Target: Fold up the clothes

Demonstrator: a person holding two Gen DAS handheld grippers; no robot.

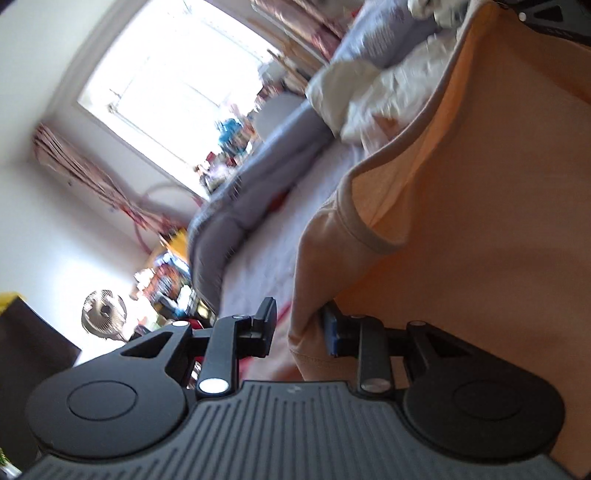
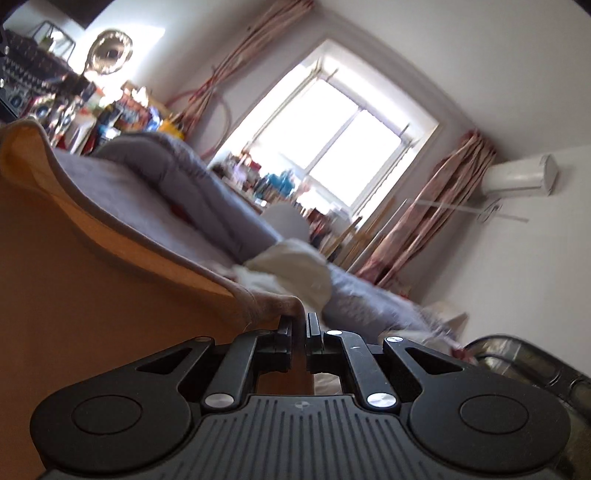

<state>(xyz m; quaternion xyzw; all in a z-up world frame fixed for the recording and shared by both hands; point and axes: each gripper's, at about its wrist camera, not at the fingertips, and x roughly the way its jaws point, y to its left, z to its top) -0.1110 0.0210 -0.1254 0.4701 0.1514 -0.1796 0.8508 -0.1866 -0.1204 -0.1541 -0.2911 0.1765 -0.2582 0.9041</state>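
An orange garment with a beige trimmed edge hangs stretched in the air above the bed. My left gripper has its jaws apart, and a bunched fold of the garment lies between them against the right finger. My right gripper has its jaws nearly together on the garment's trimmed corner. The other gripper shows at the top right corner of the left wrist view.
The bed has a pale sheet and a grey quilt rolled along its far side. A cream cloth lies crumpled on it. A bright window, curtains, cluttered shelves and a fan lie behind.
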